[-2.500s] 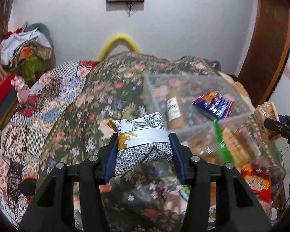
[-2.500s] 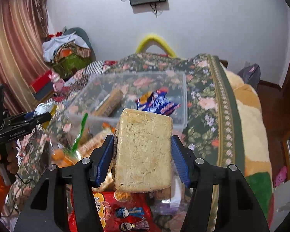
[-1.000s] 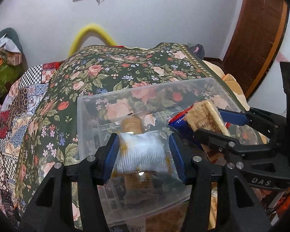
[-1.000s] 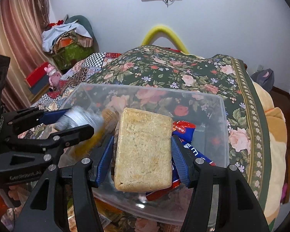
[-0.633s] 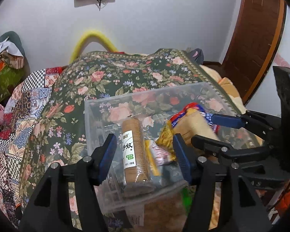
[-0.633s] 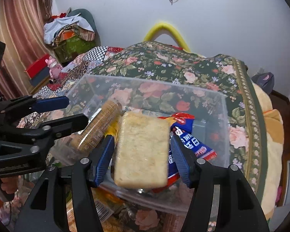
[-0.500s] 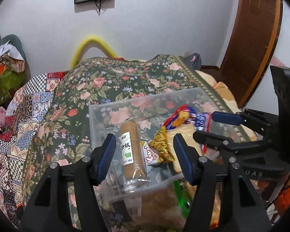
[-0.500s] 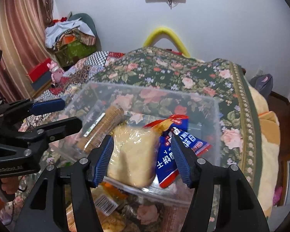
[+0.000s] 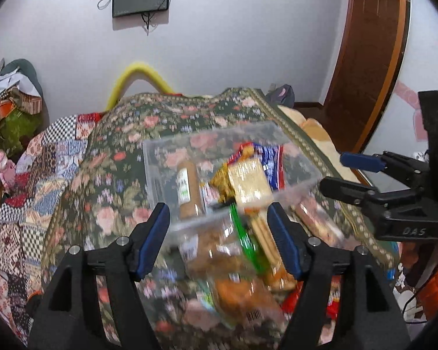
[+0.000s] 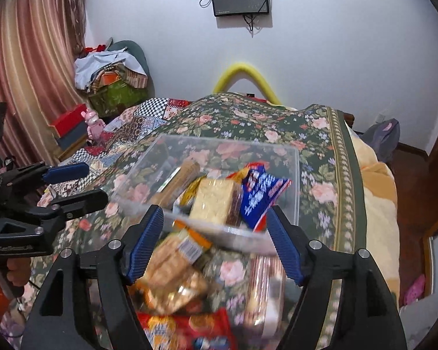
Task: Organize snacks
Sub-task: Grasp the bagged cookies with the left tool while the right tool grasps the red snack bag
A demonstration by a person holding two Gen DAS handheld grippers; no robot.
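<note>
A clear plastic bin [image 9: 160,160] [image 10: 295,175] sits on the floral bedspread. Inside lie a brown biscuit roll [image 9: 189,192] [image 10: 178,183], a pale cracker block [image 9: 249,180] [image 10: 214,201], a blue snack packet [image 10: 260,195] [image 9: 273,166] and a yellow-edged packet [image 9: 219,180]. My left gripper [image 9: 219,239] is open and empty, on the near side of the bin. My right gripper [image 10: 214,242] is open and empty, also at the bin's near wall. Each gripper shows in the other's view, the right one [image 9: 344,175] and the left one [image 10: 81,183].
Loose snacks lie blurred before the bin: biscuit packs [image 10: 172,274] [image 9: 265,242], a red packet [image 10: 184,332], a green-striped pack [image 9: 245,242]. A patchwork quilt [image 9: 43,175] covers the bed's left. Clutter [image 10: 111,78] is piled by the curtain, a wooden door [image 9: 365,58] stands right.
Both grippers let go of their snacks into the bin, the patterned packet and the cracker block, then drew back toward me, open and empty.
</note>
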